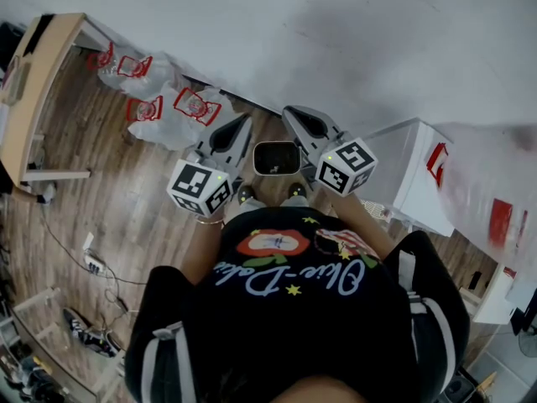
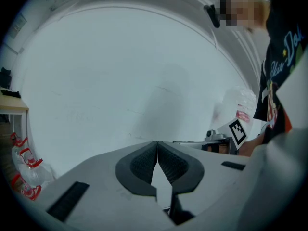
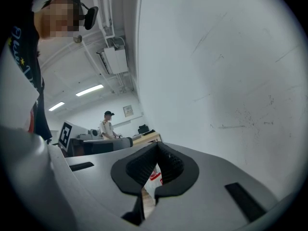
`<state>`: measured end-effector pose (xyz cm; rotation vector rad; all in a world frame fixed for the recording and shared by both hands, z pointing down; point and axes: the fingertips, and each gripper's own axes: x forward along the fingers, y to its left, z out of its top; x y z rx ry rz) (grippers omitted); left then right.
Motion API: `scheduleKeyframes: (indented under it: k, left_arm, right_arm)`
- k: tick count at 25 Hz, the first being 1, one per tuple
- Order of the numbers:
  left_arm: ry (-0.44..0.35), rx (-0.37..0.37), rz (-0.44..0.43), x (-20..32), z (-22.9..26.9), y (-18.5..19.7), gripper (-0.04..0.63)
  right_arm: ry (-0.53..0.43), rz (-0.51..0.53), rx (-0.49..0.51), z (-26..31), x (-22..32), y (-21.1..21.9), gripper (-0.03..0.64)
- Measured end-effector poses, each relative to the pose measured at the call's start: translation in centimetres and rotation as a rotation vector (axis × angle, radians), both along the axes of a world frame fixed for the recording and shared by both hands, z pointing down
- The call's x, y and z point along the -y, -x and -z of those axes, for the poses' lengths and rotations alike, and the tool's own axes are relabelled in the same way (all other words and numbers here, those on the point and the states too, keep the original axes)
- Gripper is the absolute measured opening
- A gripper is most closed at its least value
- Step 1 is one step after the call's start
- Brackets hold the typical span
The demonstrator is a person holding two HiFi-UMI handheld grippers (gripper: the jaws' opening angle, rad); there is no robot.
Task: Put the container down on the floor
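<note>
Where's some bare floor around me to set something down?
Bare wood floor lies to your left, between the plastic bags by the wall and the power strip. The right is crowded with white boxes; the lower left corner holds clutter.

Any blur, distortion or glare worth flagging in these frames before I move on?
Head view: wide-angle bend, and the right edge is smeared beyond the white cabinet. Left gripper view: dark round vignette, bowed wall, even light, no glare. Right gripper view: same vignette, ceiling lights bright, mosaic patch at top left.
</note>
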<state>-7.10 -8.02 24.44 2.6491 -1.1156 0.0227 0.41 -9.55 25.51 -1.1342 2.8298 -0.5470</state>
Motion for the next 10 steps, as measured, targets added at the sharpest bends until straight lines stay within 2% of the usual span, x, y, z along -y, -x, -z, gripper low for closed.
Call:
scheduleKeyframes:
  k: [10]
  left_arm:
    - [0.009, -0.001, 0.000, -0.22, -0.31, -0.23, 0.005]
  right_arm:
    - [0.005, 0.005, -0.014, -0.43, -0.25, -0.14, -0.002]
